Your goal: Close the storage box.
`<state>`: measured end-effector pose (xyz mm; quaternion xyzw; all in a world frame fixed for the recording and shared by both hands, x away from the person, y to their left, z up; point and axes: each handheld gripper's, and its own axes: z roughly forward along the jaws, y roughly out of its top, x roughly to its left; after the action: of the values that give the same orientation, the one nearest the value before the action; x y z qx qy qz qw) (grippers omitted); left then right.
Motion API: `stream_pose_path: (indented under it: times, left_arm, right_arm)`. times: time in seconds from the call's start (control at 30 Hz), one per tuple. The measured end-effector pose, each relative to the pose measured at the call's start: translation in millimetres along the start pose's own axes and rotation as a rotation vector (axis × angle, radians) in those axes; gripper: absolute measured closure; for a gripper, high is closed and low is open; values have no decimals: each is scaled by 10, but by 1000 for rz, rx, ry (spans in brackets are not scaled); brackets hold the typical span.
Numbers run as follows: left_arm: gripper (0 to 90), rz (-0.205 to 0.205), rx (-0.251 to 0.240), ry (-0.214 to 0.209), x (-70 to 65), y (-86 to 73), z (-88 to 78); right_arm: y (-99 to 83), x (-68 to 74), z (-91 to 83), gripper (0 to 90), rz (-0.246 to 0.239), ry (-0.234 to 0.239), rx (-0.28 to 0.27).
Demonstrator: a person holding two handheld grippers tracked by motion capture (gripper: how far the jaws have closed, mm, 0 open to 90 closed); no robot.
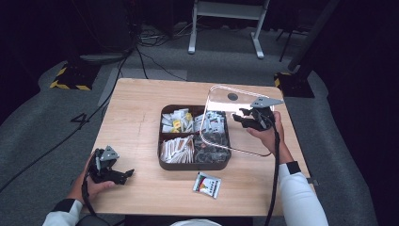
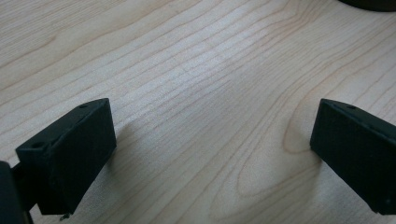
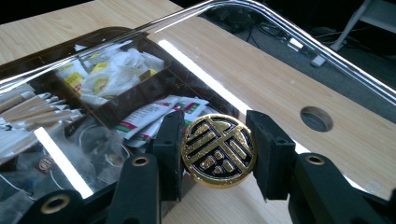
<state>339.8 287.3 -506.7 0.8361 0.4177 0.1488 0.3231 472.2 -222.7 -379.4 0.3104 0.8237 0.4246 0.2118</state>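
One table (image 1: 141, 113) carries one dark brown tray (image 1: 162, 162) split into four compartments, all holding packets and sachets: white and yellow ones at the far left, white ones with red and green print at the far right, pale paper sticks at the near left, clear dark-filled sachets at the near right. One loose packet (image 1: 207, 184) lies flat on the table just in front of the tray, apart from it.

One clear lid (image 1: 221, 101) is tilted up over the right half of the tray, its near edge low above the tray and its far edge raised. One round knob (image 3: 218, 150), black with a gold pattern, sits on the lid. The right gripper (image 3: 219, 154) has its two jaws on either side of that knob, pressing its rim from left and right, so the jaws are clamped on the knob and carry the lid. Through the lid the tray's compartments show beneath.

The left gripper (image 1: 123, 175) rests on the table near its front left corner, well apart from the tray. Its two jaws stand spread wide with bare wood between them.
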Motion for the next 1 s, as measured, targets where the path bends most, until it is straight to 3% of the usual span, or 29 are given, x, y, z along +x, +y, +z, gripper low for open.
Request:
stream_pose_path:
  times: [1.0]
  left_arm:
    - [5,0,0,3,-1,0,-1]
  right_arm:
    - [203,360,420,597,-54,80,28]
